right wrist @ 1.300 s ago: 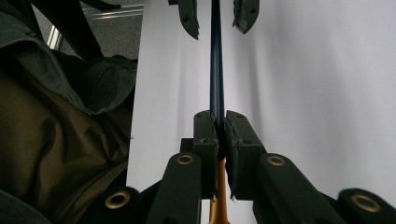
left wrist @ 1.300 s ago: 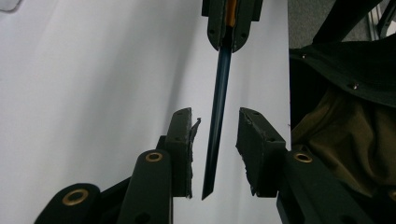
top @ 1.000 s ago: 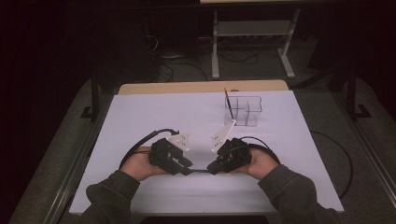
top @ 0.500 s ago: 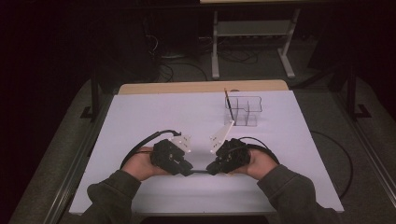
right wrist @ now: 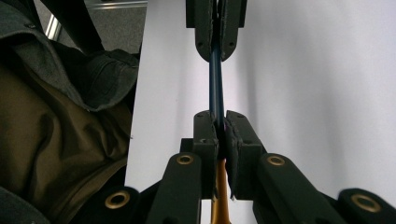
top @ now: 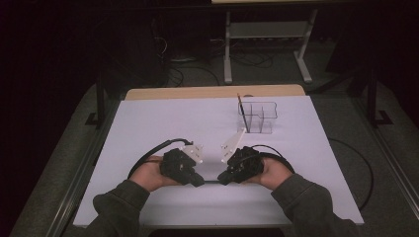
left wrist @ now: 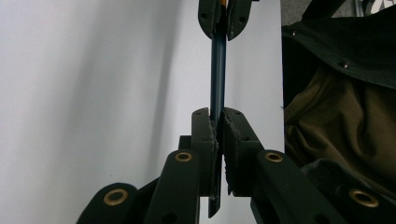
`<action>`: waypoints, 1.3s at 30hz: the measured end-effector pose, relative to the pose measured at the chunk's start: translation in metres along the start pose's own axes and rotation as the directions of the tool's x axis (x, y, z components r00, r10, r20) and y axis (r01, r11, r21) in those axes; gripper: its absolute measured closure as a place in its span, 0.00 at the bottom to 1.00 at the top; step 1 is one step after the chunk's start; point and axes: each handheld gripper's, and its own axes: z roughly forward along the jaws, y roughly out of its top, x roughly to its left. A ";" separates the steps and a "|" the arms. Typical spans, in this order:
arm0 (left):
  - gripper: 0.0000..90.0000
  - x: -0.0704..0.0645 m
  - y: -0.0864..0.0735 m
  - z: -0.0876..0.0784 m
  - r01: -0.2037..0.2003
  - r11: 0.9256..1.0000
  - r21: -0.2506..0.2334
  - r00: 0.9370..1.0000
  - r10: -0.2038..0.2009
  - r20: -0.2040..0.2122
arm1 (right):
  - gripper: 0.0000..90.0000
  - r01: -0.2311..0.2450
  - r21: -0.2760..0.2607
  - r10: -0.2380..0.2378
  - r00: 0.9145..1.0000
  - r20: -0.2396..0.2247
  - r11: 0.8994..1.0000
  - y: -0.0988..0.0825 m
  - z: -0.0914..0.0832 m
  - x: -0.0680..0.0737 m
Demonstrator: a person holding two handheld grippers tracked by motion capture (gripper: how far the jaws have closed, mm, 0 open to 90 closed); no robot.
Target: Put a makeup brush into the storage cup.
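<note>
A thin dark blue stick (left wrist: 218,70) with an orange end (right wrist: 220,196), a pencil or brush, hangs level just above the white table sheet (top: 148,128) between my two grippers. My left gripper (left wrist: 218,116) has just been closing its jaws and now pinches one end. My right gripper (right wrist: 218,119) is shut on the other end, and the orange part runs back between its jaws. In the high view the left gripper (top: 200,181) and right gripper (top: 221,180) point at each other near the table's front, tips a short way apart.
A clear divided holder (top: 259,118) stands at the back right of the sheet, with one thin dark stick (top: 241,111) upright in it. Cables loop behind both hands. The person's olive sleeves (top: 316,207) lie along the front edge.
Both hands have kept their places in the high view; nothing else has visibly moved.
</note>
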 end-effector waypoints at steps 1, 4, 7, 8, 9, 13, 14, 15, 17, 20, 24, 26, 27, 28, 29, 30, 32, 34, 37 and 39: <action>0.93 0.000 0.000 0.001 0.000 1.000 -0.002 1.000 0.000 0.001 | 0.92 0.002 0.002 -0.002 1.000 0.003 1.000 0.000 0.000 0.000; 0.93 -0.001 0.000 0.001 0.000 1.000 -0.002 1.000 0.000 0.000 | 0.92 0.008 0.007 -0.008 1.000 0.007 1.000 0.000 0.000 0.000; 0.94 -0.001 -0.001 0.002 -0.003 1.000 -0.005 1.000 0.003 -0.001 | 0.91 0.015 0.007 -0.015 1.000 0.007 1.000 0.000 0.000 0.001; 0.94 -0.001 -0.002 0.001 0.001 1.000 -0.007 1.000 -0.001 -0.001 | 0.91 0.017 0.008 -0.017 1.000 0.008 1.000 0.000 0.001 0.001; 0.94 -0.001 -0.002 0.001 0.001 1.000 -0.008 1.000 -0.001 -0.003 | 0.91 0.019 0.007 -0.020 1.000 0.010 1.000 0.000 0.001 0.000; 0.94 0.001 -0.004 0.001 0.007 1.000 -0.017 1.000 -0.007 -0.008 | 0.91 0.016 0.001 -0.016 1.000 0.013 1.000 0.000 0.002 -0.001; 0.94 0.001 -0.005 0.001 0.010 1.000 -0.021 1.000 -0.011 -0.009 | 0.90 0.014 0.000 -0.014 1.000 0.015 1.000 0.000 0.002 -0.002; 0.94 0.002 -0.005 0.000 0.011 1.000 -0.022 1.000 -0.012 -0.007 | 0.90 0.012 -0.003 -0.012 1.000 0.015 1.000 0.000 0.002 -0.003; 0.94 0.002 -0.006 0.000 0.016 0.999 -0.028 1.000 -0.017 -0.007 | 0.90 0.010 -0.006 -0.010 1.000 0.015 1.000 0.000 0.002 -0.003; 0.94 0.002 -0.007 0.000 0.020 0.999 -0.031 1.000 -0.021 -0.007 | 0.90 0.007 -0.010 -0.007 1.000 0.014 1.000 0.000 0.001 -0.004; 0.94 0.003 -0.010 -0.001 0.030 0.999 -0.038 0.999 -0.031 -0.014 | 0.89 0.014 -0.010 -0.013 1.000 0.027 1.000 -0.001 0.002 -0.005; 0.94 0.003 -0.012 -0.001 0.038 0.998 -0.044 0.999 -0.039 -0.017 | 0.87 0.005 -0.011 -0.005 1.000 0.027 1.000 -0.001 0.001 -0.006; 0.94 0.003 -0.012 -0.002 0.036 0.998 -0.042 0.999 -0.037 -0.020 | 0.87 0.003 -0.011 -0.003 1.000 0.028 1.000 -0.001 0.001 -0.006; 0.94 0.003 -0.013 -0.002 0.039 0.998 -0.042 0.999 -0.040 -0.021 | 0.86 0.007 -0.016 -0.007 1.000 0.030 1.000 -0.001 0.001 -0.007; 0.94 0.003 -0.014 -0.002 0.044 0.998 -0.046 0.999 -0.046 -0.026 | 0.85 0.003 -0.018 -0.002 0.999 0.033 1.000 -0.001 0.000 -0.007; 0.94 0.004 -0.014 -0.003 0.042 0.998 -0.050 0.999 -0.044 -0.030 | 0.84 0.009 -0.021 -0.008 0.999 0.035 1.000 -0.001 0.000 -0.008; 0.94 0.004 -0.016 -0.004 0.045 0.998 -0.052 0.998 -0.047 -0.034 | 0.84 0.008 -0.024 -0.007 0.999 0.041 1.000 -0.001 -0.001 -0.008; 0.94 0.004 -0.017 -0.004 0.054 0.997 -0.060 0.998 -0.056 -0.038 | 0.83 0.003 -0.029 -0.001 0.999 0.046 1.000 -0.002 -0.001 -0.008; 0.94 0.005 -0.020 -0.004 0.059 0.997 -0.059 0.997 -0.061 -0.041 | 0.83 0.001 -0.040 0.002 0.999 0.052 0.999 -0.002 -0.002 -0.009; 0.94 0.005 -0.022 -0.004 0.065 0.996 -0.065 0.997 -0.068 -0.045 | 0.82 -0.001 -0.042 0.004 0.999 0.054 0.999 -0.002 -0.004 -0.009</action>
